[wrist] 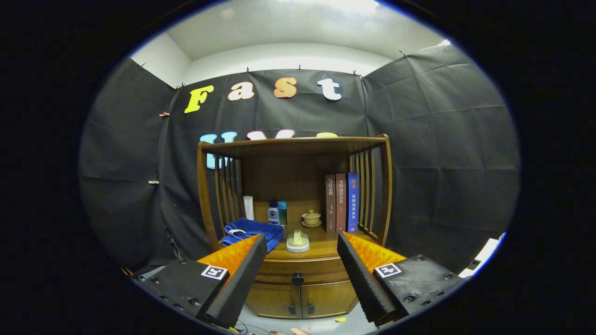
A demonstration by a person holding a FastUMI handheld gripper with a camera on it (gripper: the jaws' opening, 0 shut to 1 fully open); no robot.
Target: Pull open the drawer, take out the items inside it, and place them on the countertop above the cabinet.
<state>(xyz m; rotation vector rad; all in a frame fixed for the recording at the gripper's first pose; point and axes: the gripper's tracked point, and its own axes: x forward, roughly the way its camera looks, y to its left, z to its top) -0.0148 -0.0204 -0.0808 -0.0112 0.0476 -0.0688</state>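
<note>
Fingers [301, 274] spread wide, nothing between them but air, cabinet [298, 218] beyond. Drawer [298, 272] shut, one dark knob [297, 278] showing, contents hidden. On the tabletop [321, 242]: one blue towel [251, 231] partly cut off by the left finger, three books [341, 202], two bottles [277, 212], one lidded cup [311, 217], one pale brush-like item [297, 241], hard to identify.

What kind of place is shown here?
Probably a staged recording booth: black cloth walls surround a wooden shelf cabinet holding three upright books and a folded blue towel. The tongs are open.
</note>
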